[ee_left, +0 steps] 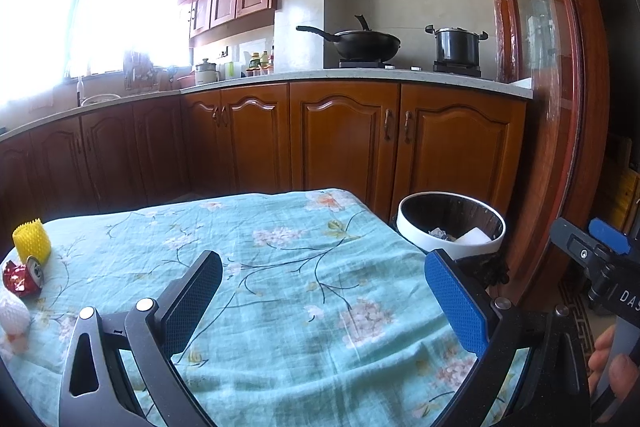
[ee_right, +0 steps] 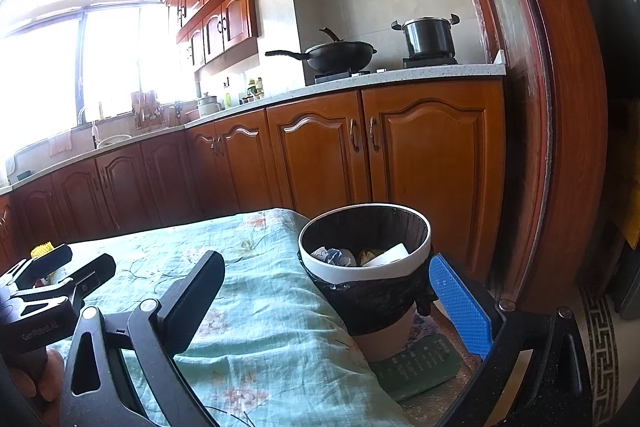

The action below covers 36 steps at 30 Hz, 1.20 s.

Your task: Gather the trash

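A table under a light blue floral cloth [ee_left: 280, 267] holds trash at its far left: a yellow foam net sleeve [ee_left: 32, 239], a crushed red can [ee_left: 22, 277] and a white foam net [ee_left: 14, 313]. A trash bin with a white rim [ee_left: 452, 247] and black liner stands off the table's right edge, with paper and wrappers inside [ee_right: 356, 255]. My left gripper [ee_left: 324, 303] is open and empty above the cloth. My right gripper [ee_right: 332, 303] is open and empty, just in front of the bin [ee_right: 360, 279]. The left gripper also shows in the right wrist view [ee_right: 60, 267].
Wooden kitchen cabinets [ee_left: 340, 139] run behind the table, with a wok [ee_left: 366, 43] and a pot [ee_left: 456, 45] on the stove. A wooden door frame [ee_left: 560, 107] stands at the right. The bin sits on a low stool [ee_right: 416, 359] beside the table.
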Tool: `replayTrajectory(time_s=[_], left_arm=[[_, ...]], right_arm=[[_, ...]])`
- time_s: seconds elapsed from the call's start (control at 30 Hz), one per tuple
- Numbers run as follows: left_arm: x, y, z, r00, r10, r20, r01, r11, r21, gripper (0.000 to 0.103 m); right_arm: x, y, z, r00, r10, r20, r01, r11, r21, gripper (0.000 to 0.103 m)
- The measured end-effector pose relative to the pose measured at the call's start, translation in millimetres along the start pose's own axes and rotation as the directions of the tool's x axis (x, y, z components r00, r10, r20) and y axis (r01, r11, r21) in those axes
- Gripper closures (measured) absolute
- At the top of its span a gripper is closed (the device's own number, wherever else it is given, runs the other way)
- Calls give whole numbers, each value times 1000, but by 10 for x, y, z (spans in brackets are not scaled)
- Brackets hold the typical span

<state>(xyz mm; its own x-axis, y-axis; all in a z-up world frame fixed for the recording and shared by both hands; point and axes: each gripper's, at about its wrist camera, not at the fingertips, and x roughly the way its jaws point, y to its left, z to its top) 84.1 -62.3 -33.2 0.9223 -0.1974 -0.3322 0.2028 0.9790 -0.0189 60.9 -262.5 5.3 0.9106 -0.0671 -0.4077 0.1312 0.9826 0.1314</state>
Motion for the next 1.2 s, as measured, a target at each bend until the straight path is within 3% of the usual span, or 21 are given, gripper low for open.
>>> replayTrajectory(time_s=[1.2], left_arm=[[41, -5, -6, 1000, -15, -12, 15, 1000, 2, 1]], right_arm=[[27, -20, 7, 1000, 15, -14, -15, 999, 34, 0]])
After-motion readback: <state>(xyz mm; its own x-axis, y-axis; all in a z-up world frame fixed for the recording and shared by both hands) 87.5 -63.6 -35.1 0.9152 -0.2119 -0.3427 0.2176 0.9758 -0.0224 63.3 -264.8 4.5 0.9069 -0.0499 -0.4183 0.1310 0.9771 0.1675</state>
